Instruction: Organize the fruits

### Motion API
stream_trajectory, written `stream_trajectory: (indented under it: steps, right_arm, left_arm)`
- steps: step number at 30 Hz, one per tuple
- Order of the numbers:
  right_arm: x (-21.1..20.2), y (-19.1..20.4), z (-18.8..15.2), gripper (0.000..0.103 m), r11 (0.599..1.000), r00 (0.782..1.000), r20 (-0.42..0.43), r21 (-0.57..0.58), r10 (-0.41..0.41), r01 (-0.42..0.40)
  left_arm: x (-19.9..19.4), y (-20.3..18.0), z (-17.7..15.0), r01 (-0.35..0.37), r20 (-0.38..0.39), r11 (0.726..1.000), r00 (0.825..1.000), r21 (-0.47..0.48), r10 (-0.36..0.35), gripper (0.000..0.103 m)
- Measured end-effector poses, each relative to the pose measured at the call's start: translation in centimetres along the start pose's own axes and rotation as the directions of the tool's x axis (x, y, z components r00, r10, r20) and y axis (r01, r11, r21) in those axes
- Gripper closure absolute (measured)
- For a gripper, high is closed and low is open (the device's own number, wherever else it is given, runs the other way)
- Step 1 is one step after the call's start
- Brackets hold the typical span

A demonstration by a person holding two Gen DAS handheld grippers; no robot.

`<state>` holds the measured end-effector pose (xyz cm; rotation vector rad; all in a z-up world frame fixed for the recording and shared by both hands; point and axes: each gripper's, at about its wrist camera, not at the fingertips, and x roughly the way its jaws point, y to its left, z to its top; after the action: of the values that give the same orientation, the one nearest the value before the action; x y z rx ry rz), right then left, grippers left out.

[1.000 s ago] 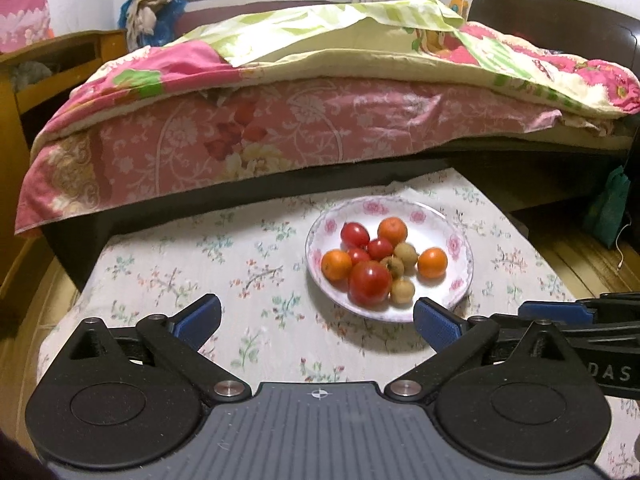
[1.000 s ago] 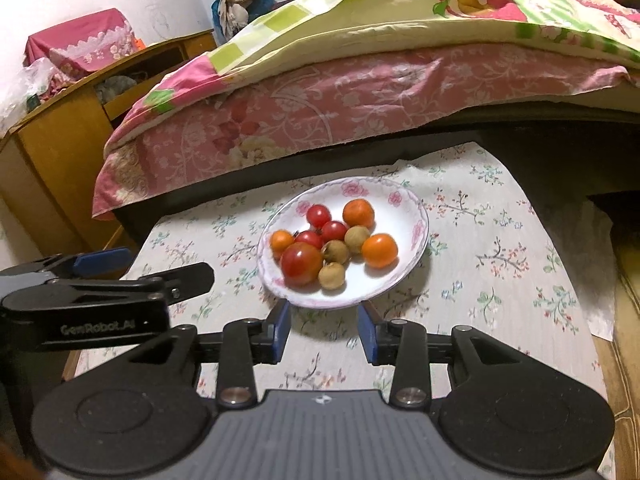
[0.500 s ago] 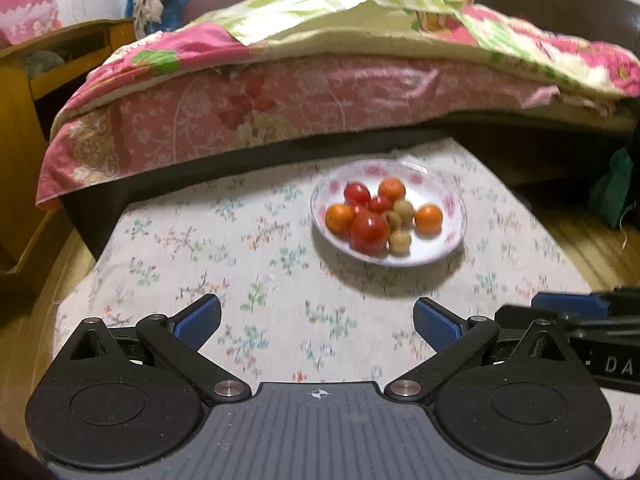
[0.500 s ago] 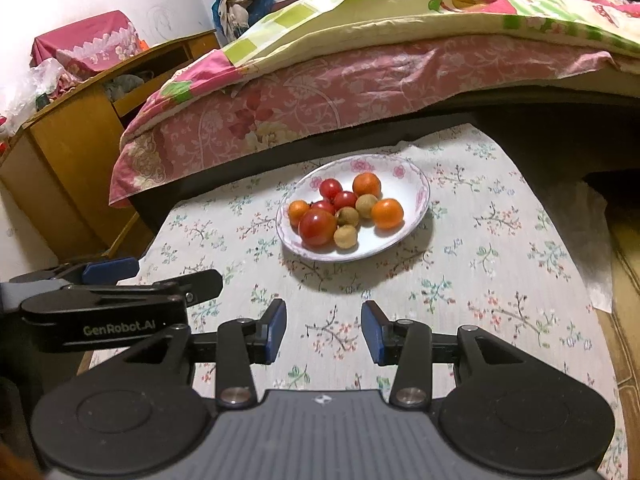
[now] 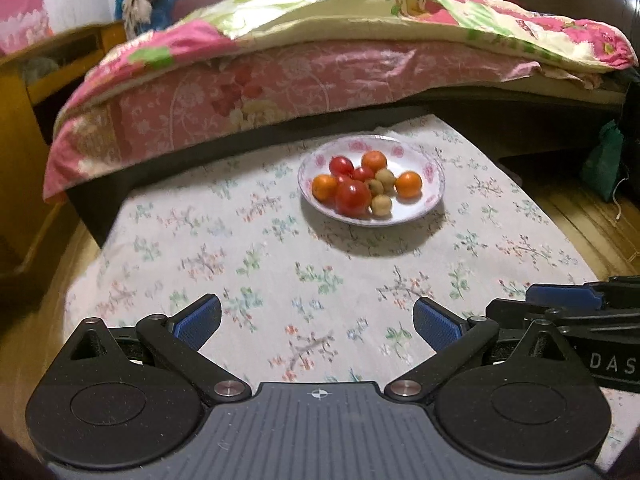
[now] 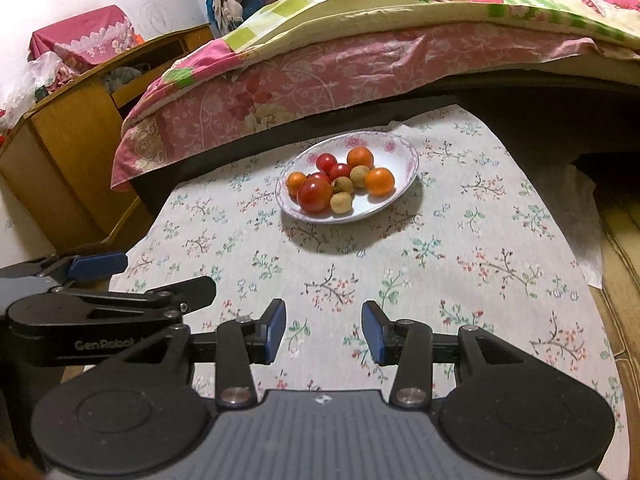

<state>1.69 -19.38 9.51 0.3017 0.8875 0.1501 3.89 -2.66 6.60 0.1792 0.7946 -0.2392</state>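
Observation:
A white plate with a pink flower rim stands at the far side of the flowered tablecloth. In it lie a big red tomato, smaller red tomatoes, three oranges and small brown round fruits. My left gripper hangs wide open over the near part of the cloth, well short of the plate. My right gripper is open with a narrower gap and holds nothing. Each gripper shows at the edge of the other's view.
A bed with a pink and green quilt runs just behind the table. A wooden cabinet stands at the left. Wooden floor and a green bag lie to the right. The floral cloth spreads between grippers and plate.
Both grippers have drawn back from the plate, which now sits farther off in both views. The right gripper's jaws have spread a little wider. The fruits have not moved.

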Motion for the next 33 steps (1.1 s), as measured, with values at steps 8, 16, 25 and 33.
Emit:
stream_trajectory:
  steps: [8, 16, 25, 33]
  right_arm:
    - [-0.5, 0.7, -1.5, 0.061, 1.0, 1.0, -0.019, -0.006, 0.001, -0.001]
    - [-0.4, 1.1, -2.6, 0.061, 1.0, 0.999, -0.046, -0.011, 0.007, -0.008]
    - [0.1, 1.6, -3.7, 0.061, 1.0, 0.996, -0.087, -0.028, 0.0, -0.002]
    - [0.4, 1.7, -4.1, 0.061, 1.0, 0.994, -0.109, -0.027, -0.002, -0.001]
  left_arm:
    - [-0.1, 0.1, -1.7, -0.004, -0.04, 0.999, 0.999, -0.036, 0.003, 0.0]
    - [-0.3, 0.4, -3.0, -0.012, -0.07, 0.998, 0.997, -0.063, 0.007, 0.0]
    - [0.3, 0.7, -4.1, -0.02, -0.129, 0.997, 0.992, -0.075, 0.01, 0.0]
    - [0.6, 0.8, -4.5, -0.018, -0.156, 0.996, 0.988, -0.087, 0.004, 0.001]
